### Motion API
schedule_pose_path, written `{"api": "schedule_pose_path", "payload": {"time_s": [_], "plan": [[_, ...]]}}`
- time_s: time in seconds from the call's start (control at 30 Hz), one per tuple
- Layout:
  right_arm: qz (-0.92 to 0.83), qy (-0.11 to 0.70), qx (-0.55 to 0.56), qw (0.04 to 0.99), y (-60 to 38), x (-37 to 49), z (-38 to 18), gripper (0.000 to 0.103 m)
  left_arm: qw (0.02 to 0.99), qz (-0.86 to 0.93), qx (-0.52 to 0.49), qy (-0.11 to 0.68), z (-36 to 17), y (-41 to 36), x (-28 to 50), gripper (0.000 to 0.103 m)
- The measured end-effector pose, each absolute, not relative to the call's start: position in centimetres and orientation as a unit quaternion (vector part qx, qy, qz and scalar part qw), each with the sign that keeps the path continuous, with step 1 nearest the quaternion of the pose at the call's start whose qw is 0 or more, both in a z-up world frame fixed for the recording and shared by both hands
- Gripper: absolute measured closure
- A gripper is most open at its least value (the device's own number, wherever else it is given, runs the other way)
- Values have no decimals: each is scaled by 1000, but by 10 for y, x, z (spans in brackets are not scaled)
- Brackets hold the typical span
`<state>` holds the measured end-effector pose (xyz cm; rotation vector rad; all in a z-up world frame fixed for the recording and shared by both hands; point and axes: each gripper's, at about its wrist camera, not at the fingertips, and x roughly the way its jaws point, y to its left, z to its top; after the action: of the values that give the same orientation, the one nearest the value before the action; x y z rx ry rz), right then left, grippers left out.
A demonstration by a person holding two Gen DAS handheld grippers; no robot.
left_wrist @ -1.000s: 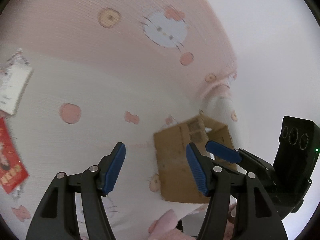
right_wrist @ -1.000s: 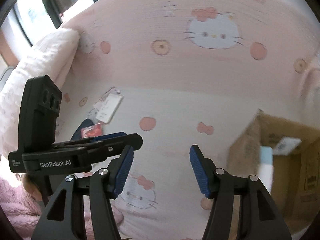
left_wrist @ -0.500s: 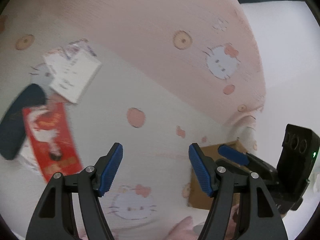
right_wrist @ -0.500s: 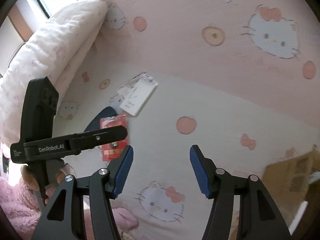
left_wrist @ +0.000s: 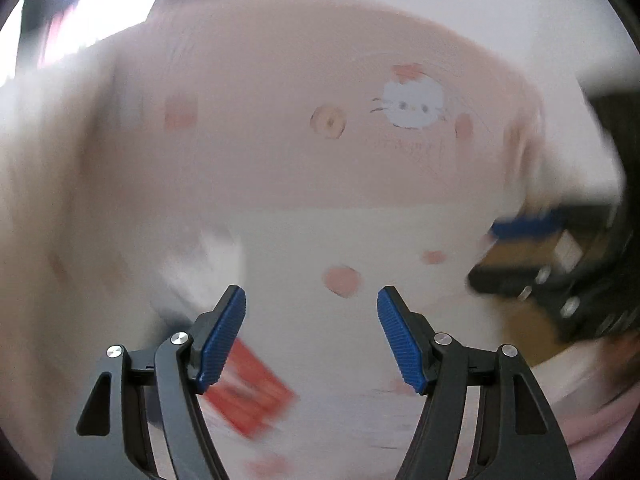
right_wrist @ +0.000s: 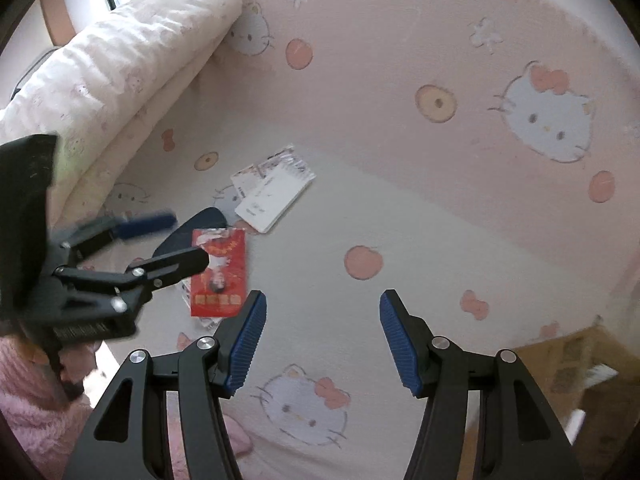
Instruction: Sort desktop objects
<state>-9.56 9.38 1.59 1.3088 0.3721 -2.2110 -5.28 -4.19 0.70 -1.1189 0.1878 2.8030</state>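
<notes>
A red envelope lies on the cartoon-cat bed sheet. Beyond it are a white card on some printed papers and a dark blue flat object. My left gripper hovers open over the dark object and the envelope's far end, with nothing between its fingers. In the blurred left wrist view the left gripper is open and the red envelope shows beside its left finger. My right gripper is open and empty, to the right of the envelope. It also shows blurred as the right gripper at the right edge.
An open cardboard box sits at the bottom right, also seen as the box behind the right gripper. A folded white quilt lies along the far left. A pink fluffy sleeve is at the lower left.
The left view swung and rolled, and the red envelope now lies beside its left finger. The right view slid left: the box moved to the corner and the envelope came closer.
</notes>
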Motion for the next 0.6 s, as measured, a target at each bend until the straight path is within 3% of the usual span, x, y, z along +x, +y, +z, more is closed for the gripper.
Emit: {"api": "schedule_pose_path", "payload": {"time_s": [0.07,0.13,0.3,0.43,0.6], "plan": [[-826,139,480,260,103,-89,23,41,61,932,-327,145,14,-9,-44,31],[-834,136,476,246,116,-84,27,40,85,933,-309,166,20,20,-41,31],[-852,129,483,154,177,-66,42,39,192,920,-307,151,36,94,-47,31],[-866,80,490,63,254,-45,58,32,250,913,-284,152,47,155,-46,31],[-870,28,492,-29,341,-15,66,30,300,894,-303,139,52,207,-50,31]]}}
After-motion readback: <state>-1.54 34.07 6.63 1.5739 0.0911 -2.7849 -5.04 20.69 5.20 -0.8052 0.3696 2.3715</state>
